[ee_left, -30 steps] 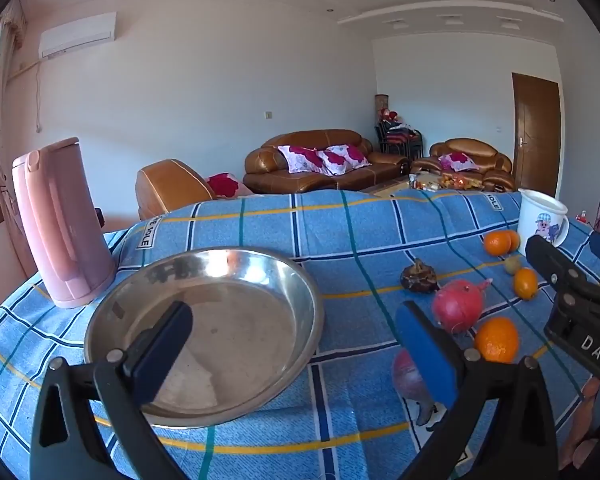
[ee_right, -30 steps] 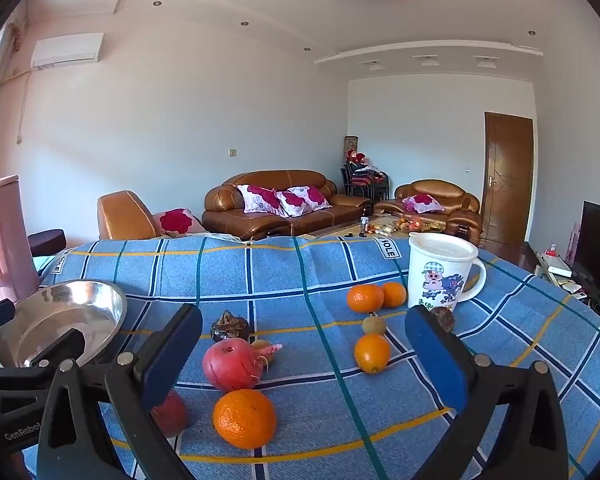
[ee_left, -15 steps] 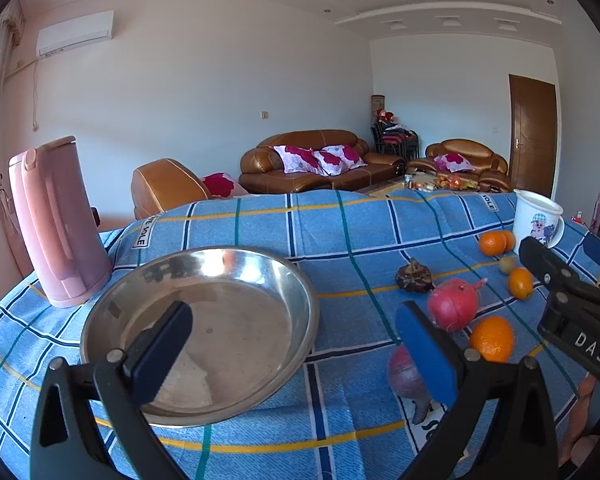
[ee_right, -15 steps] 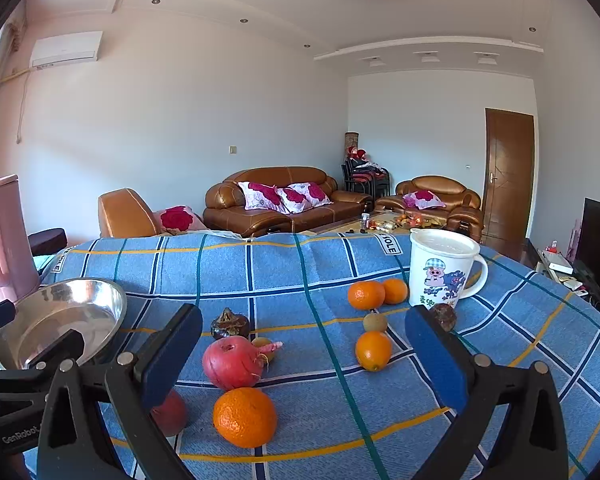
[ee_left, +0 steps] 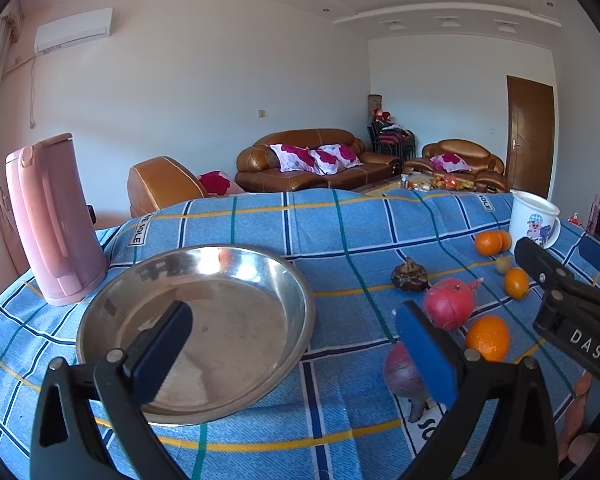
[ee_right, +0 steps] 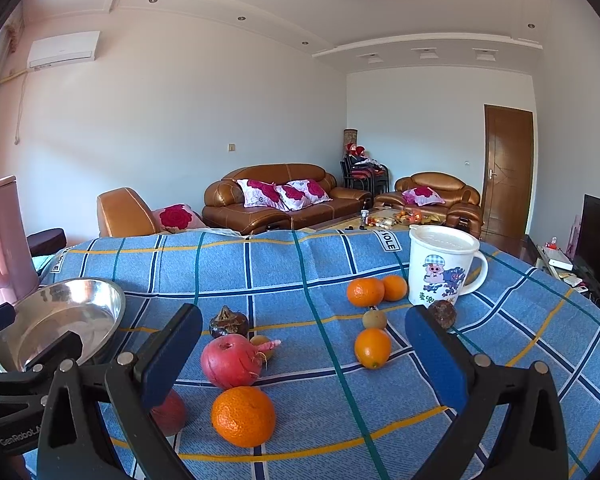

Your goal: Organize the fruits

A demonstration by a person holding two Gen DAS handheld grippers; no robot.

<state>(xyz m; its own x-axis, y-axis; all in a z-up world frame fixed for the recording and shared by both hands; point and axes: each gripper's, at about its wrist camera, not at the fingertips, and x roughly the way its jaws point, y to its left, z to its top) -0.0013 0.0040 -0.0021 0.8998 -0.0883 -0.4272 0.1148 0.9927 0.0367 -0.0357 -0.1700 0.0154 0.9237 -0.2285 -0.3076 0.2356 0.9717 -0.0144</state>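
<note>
**Fruit layout and gripper status**

The table (ee_right: 520,320) is covered by a blue plaid cloth (ee_right: 300,272). A steel bowl (ee_left: 228,264) sits toward the left edge of the tabletop and holds no fruit. A pink kettle (ee_left: 52,220) stands upright just beyond the bowl, at the far-left corner. A white mug (ee_right: 440,268) with a cartoon print stands toward the far-right side.

All fruit lies loose on the cloth, right of the bowl. A pomegranate (ee_right: 230,362) and a large orange (ee_right: 243,416) lie near the front edge, close together. A reddish fruit (ee_right: 172,412) lies left of the large orange, partly hidden. A dark mangosteen (ee_right: 229,322) lies beyond the pomegranate. Two oranges (ee_right: 374,291) touch each other just left of the mug; a smaller orange (ee_right: 373,347) and a small brownish fruit (ee_right: 374,319) lie nearer the centre.

The left gripper (ee_left: 296,344) hovers above the bowl's near rim, fingers spread wide, holding nothing. The right gripper (ee_right: 304,354) hovers over the fruit, likewise spread and empty.
</note>
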